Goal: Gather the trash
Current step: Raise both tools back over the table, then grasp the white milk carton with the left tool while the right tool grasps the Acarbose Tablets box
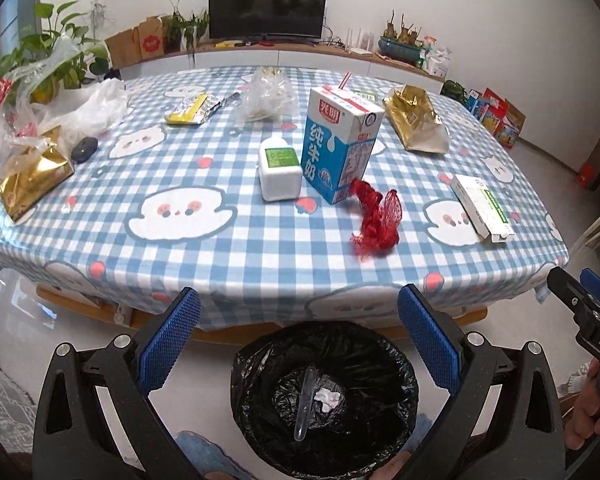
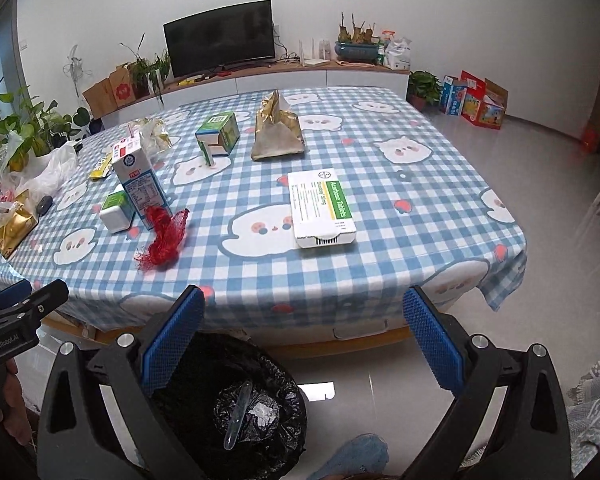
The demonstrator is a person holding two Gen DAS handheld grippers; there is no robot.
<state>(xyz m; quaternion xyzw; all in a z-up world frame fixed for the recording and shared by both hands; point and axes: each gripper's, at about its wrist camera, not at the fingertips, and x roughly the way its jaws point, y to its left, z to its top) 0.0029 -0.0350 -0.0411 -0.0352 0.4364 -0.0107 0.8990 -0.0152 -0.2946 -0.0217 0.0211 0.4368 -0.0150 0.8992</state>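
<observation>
Below the table's near edge, black-lined trash bin (image 1: 324, 400) holding a clear plastic spoon (image 1: 305, 408); on the checked tablecloth (image 1: 220, 264), red mesh net (image 1: 376, 220) beside milk carton (image 1: 338, 144); left gripper (image 1: 298, 344) and right gripper (image 2: 304, 340) both spread wide, empty

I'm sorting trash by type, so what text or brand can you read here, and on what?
"光明" and "纯牛奶": milk carton.
"Acarbose Tablets": white medicine box.
"GenRobot.AI": left gripper body, seen in the right wrist view.
"DAS", cut off: right gripper body.
Small white bottle's green label: too small to read.
</observation>
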